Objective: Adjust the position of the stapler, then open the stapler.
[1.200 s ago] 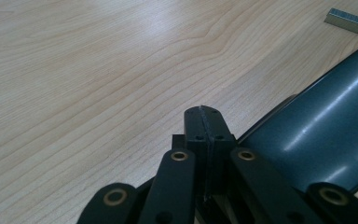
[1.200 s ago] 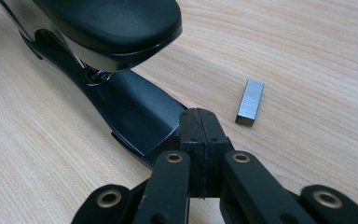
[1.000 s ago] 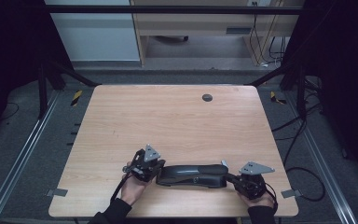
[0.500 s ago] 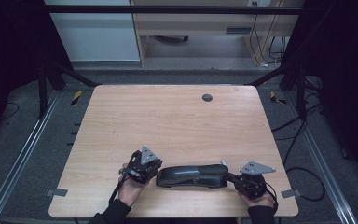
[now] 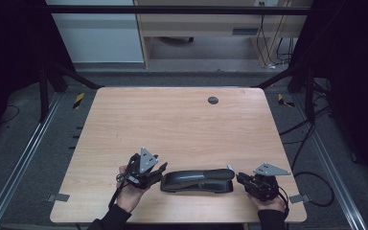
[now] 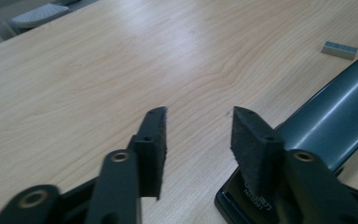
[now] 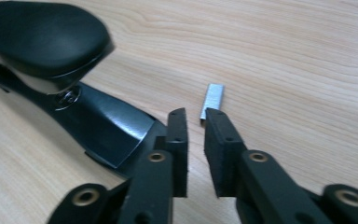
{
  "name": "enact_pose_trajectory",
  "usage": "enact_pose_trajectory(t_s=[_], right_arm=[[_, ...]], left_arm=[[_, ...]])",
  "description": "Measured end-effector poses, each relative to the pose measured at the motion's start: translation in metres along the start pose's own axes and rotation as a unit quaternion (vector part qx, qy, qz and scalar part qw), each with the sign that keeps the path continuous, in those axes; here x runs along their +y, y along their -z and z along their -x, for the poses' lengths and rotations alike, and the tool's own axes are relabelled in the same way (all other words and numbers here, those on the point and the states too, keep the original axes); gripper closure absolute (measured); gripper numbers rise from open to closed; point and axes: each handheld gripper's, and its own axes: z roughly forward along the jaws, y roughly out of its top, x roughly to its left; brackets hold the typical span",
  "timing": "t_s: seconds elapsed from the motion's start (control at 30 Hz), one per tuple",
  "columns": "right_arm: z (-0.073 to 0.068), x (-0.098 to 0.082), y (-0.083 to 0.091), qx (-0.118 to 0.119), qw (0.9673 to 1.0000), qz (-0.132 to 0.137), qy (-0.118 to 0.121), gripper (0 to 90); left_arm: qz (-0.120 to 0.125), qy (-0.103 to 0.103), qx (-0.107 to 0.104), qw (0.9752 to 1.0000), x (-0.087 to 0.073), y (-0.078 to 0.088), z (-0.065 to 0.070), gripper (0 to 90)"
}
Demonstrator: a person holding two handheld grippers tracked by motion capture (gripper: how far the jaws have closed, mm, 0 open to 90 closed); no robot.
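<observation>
A: Where's the stapler [image 5: 197, 179] now?

B: Flat on the table [image 5: 172, 124], near the front edge, lying crosswise between the two hands. The staple strip [image 7: 212, 101] lies just past its right-hand end, loose on the wood, touching nothing I can make out.

A: And the left gripper [image 5: 154, 172]?

B: Just off the stapler's left end. Its jaws have just been opening and now stand about half apart, with bare table between the pads. In the left gripper view the right pad [image 6: 251, 140] sits just beside the stapler's body [image 6: 326, 121]; whether it brushes it I can't tell. It has hold of nothing.

A: The right gripper [image 5: 243, 179]?

B: At the stapler's right end, jaws also just opening, parted only a narrow slit. In the right gripper view nothing is clamped; the strip lies just beyond the fingertips [image 7: 214, 122].

A: So how far along?

B: I'd judge the stapler has been set down and let go, arm lowered. The strip is not in it. If loading is the aim, picking up the strip, opening the stapler and feeding it in all remain.
</observation>
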Motion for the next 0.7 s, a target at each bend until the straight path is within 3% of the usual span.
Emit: enact_pose_trajectory(t_s=[0.07,0.3,0.7], right_arm=[[0.000,0.000,0.000,-0.003,1.0000,0.001,-0.004,76.5],[0.006,0.000,0.002,-0.028,0.9993,0.010,-0.022,58.5],[0.011,0.000,0.005,-0.049,0.9980,0.020,-0.034,49.6]], left_arm=[[0.004,0.000,0.001,1.0000,0.003,0.003,0.001,48.8],[-0.001,-0.013,-0.003,0.9999,0.013,0.009,0.009,37.1],[0.004,-0.048,-0.019,0.9986,0.026,0.021,0.024,32.6]])
